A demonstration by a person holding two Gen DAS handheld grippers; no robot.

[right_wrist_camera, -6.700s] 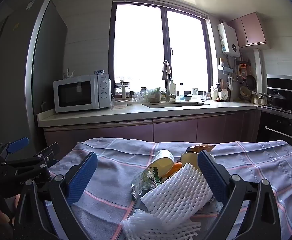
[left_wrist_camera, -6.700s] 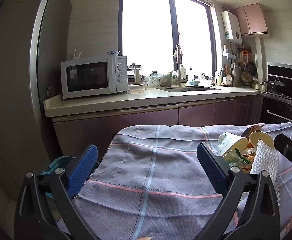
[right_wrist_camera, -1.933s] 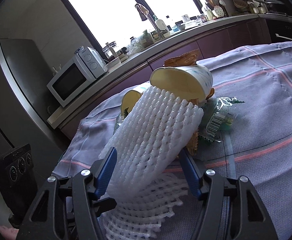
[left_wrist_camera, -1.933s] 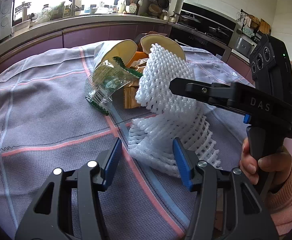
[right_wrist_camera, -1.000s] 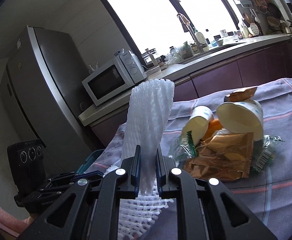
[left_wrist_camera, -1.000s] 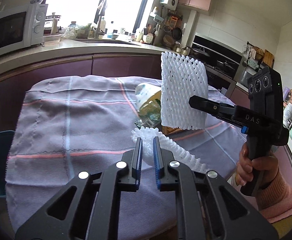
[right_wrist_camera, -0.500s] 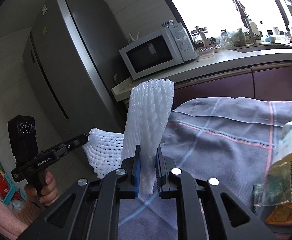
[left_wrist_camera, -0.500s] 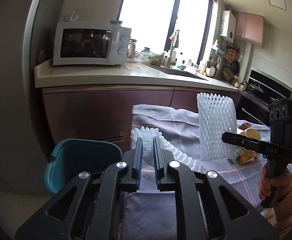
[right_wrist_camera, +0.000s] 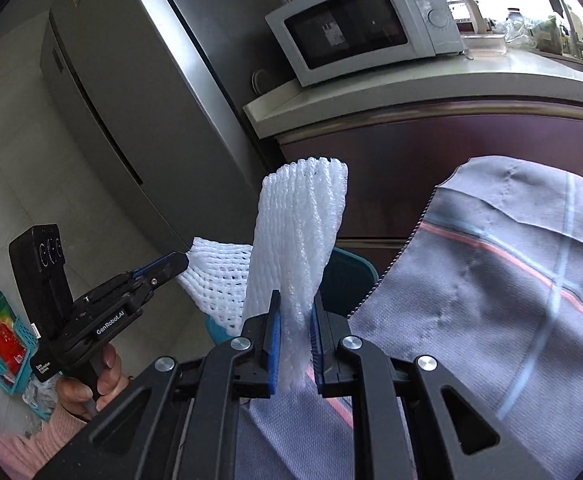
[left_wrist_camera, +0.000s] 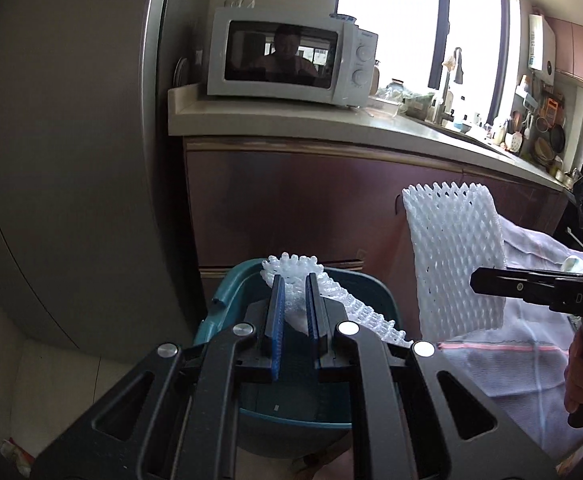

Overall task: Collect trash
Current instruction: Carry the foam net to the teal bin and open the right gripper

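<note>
Over bin: left gripper (left_wrist_camera: 294, 304) sits above the teal trash bin (left_wrist_camera: 227, 300), jaws nearly closed and pinching a white foam net (left_wrist_camera: 331, 296); its free end trails off to the right over the bin's rim.
Right of bin: right gripper (right_wrist_camera: 294, 320) has its jaws clamped on a 2nd foam net sleeve (right_wrist_camera: 299, 232), which stands upright; it hangs by the near-left corner of the table cloth (right_wrist_camera: 491, 280), near the bin but not clearly over the opening yet.
Bin spot: on the floor, between the fridge (left_wrist_camera: 71, 160) on the left and the table on the right, w/ the cabinet (left_wrist_camera: 311, 200) behind it.
Done so far: both nets are lifted and carried to the bin area; neither is dropped. Bin contents can't be made out, since the gripper body blocks most of the opening.
Left to do: prob. release the left net first, then bring the right one over the opening and let go.
Rest of trash: not visible here, only a small pale thing at the far right edge of the cloth in the left view, too small to ID, so how much is still on the table can't be judged.
</note>
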